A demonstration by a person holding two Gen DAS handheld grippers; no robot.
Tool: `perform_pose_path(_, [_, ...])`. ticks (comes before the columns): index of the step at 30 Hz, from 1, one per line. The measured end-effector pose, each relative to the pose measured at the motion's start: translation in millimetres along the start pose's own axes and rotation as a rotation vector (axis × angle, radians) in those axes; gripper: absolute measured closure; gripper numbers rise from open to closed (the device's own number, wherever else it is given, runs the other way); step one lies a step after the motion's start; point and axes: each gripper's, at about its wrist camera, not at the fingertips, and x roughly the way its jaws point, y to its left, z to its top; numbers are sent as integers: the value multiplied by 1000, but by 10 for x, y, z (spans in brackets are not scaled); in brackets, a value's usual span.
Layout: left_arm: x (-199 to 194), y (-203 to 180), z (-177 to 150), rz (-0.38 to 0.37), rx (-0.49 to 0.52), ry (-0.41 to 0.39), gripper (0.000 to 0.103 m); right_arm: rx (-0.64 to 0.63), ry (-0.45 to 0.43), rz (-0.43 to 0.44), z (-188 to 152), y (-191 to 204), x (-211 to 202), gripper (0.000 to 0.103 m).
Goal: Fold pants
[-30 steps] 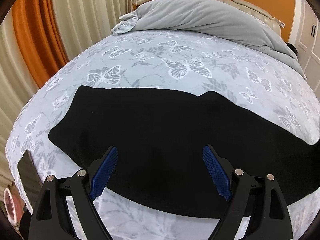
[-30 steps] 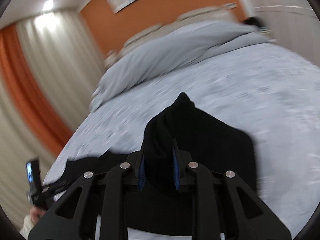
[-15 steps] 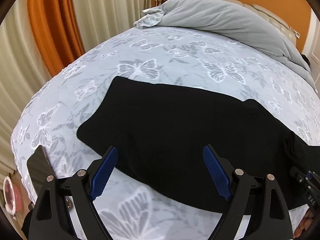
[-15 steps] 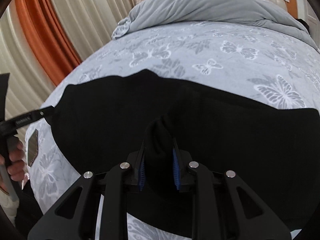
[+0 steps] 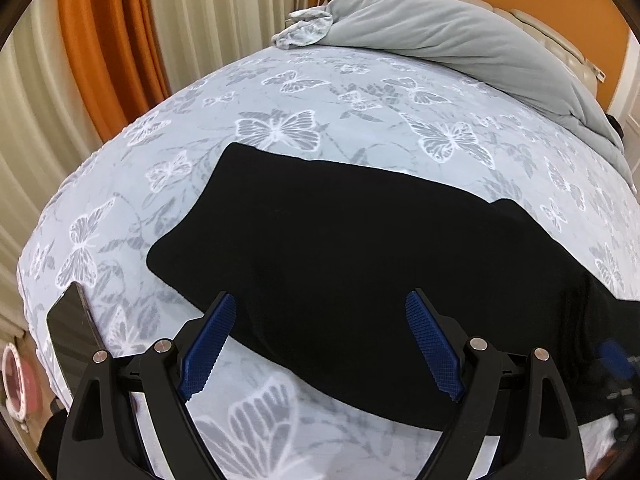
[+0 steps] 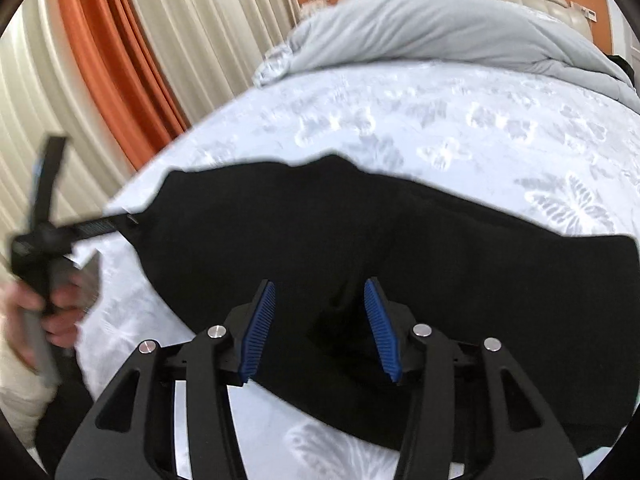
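Note:
The black pants [image 5: 360,248] lie flat across the bed, folded into a long band; they also show in the right wrist view [image 6: 400,240]. My left gripper [image 5: 320,340] is open and empty, hovering over the pants' near edge. My right gripper [image 6: 320,328] is open above the pants' near edge, with a raised fold of black cloth between its blue pads [image 6: 258,332], not clamped. The left gripper also appears blurred at the left of the right wrist view [image 6: 44,236], in a hand.
The bed has a pale blue butterfly-print sheet [image 5: 280,128]. A grey duvet [image 5: 440,40] is heaped at the headboard. A dark phone [image 5: 72,332] lies at the bed's left edge. Orange and cream curtains [image 5: 104,40] hang at left.
My right gripper was shut on a bunch of the pants and has opened, letting the cloth down. My left gripper has drifted left along the pants, staying open.

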Motion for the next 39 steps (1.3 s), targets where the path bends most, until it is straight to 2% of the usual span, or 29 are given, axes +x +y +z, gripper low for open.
perform_pose_path(2, [14, -46, -9, 1, 5, 4, 18, 13, -38, -20, 26, -99, -185, 46])
perform_pose_path(5, [18, -105, -13, -6, 5, 8, 18, 62, -83, -74, 3, -387, -470, 46])
perform_pose_path(11, [-60, -324, -25, -29, 22, -12, 18, 155, -117, -185, -114, -963, -854, 46])
perform_pose_path(13, [-84, -414, -37, -55, 26, -18, 18, 168, -126, -230, -159, -1127, -970, 45])
perform_pose_path(16, [-88, -444, -47, -150, -8, 2, 17, 223, -133, -295, -277, -1445, -1152, 44])
perform_pose_path(17, [-54, -393, -48, -206, -50, 34, 17, 243, -132, -314, -317, -1537, -1200, 44])
perform_pose_path(19, [34, -243, -51, -259, -132, 87, 17, 286, -119, -335, -399, -1737, -1270, 43])
perform_pose_path(21, [126, -33, -43, -270, -226, 119, 17, 330, -104, -343, -486, -1882, -1293, 42])
perform_pose_path(25, [235, 462, 11, -225, -356, 121, 17, 370, -70, -345, -601, -2000, -1235, 41])
perform_pose_path(26, [242, 551, 22, -217, -373, 119, 17, 384, -61, -330, -615, -2001, -1194, 36])
perform_pose_path(28, [278, 799, 45, -213, -426, 115, 17, 400, -51, -313, -637, -1980, -1127, 31])
perform_pose_path(33, [536, 1391, -37, -199, -613, 169, 17, 390, 7, -274, -689, -1845, -908, 31])
perform_pose_path(35, [703, 1495, -63, -229, -668, 209, 16, 386, 18, -280, -694, -1797, -856, 30])
perform_pose_path(36, [711, 1521, -45, -237, -683, 183, 13, 384, 17, -281, -686, -1779, -842, 30])
perform_pose_path(39, [714, 1435, 14, -249, -658, 142, 14, 389, 11, -279, -671, -1762, -837, 28])
